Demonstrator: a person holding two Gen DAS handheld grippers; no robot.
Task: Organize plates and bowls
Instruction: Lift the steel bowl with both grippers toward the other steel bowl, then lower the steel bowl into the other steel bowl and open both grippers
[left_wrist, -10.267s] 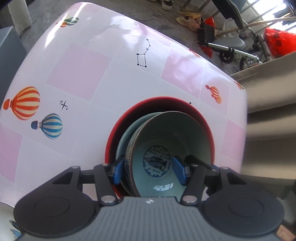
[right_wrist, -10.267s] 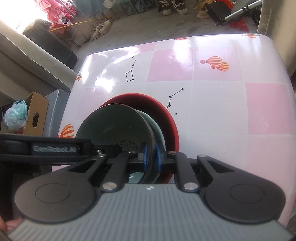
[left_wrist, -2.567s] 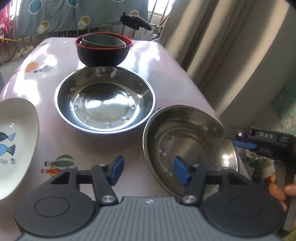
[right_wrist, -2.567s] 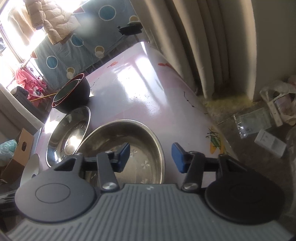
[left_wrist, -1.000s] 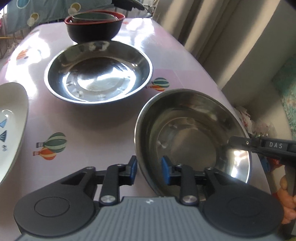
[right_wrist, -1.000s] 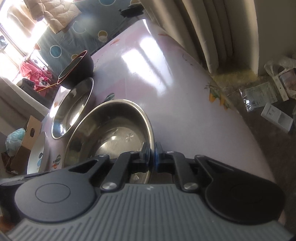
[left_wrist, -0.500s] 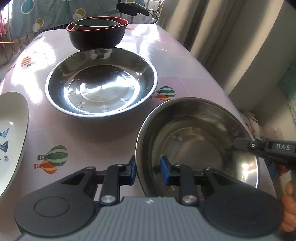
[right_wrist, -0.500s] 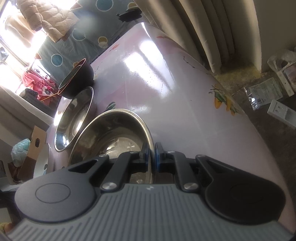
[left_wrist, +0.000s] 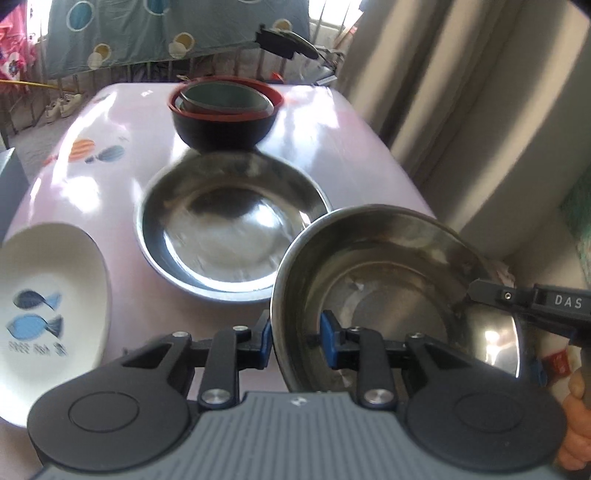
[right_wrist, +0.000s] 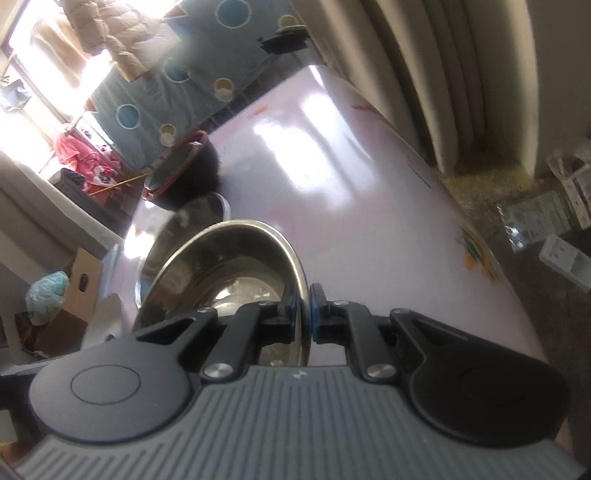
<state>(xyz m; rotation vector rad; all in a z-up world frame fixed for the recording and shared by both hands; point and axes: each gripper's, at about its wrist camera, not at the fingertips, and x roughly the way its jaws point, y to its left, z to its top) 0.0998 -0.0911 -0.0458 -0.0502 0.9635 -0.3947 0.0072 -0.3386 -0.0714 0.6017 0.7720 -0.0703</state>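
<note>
the steel bowl (left_wrist: 399, 280) has left the table since a second ago: then it sat flat on the pink top, now it hangs tilted above it, its far rim overlapping the near edge of the second steel bowl (left_wrist: 229, 225) in the left wrist view. it is round, so it has no long axis; its mouth faces up and leans a little toward the left gripper, the left rim lower than the right.

the left gripper (left_wrist: 295, 338) straddles the bowl's near-left rim, one blue pad outside the wall and one inside; its jaws have just been closing, with the rim between them, and now grip it. the right gripper (right_wrist: 303, 306) is clamped tight on the opposite rim, the thin steel edge squeezed between its two pads, just as it was a second ago; in the left view its black finger reaches in from the right, with part of a hand (left_wrist: 576, 421) below.

beyond the second steel bowl stands a black bowl with a red rim (left_wrist: 225, 122), smaller bowls nested inside. a white plate with blue fish (left_wrist: 44, 295) lies at the left of the pink table (left_wrist: 122, 140). curtains (left_wrist: 461, 92) hang to the right.
</note>
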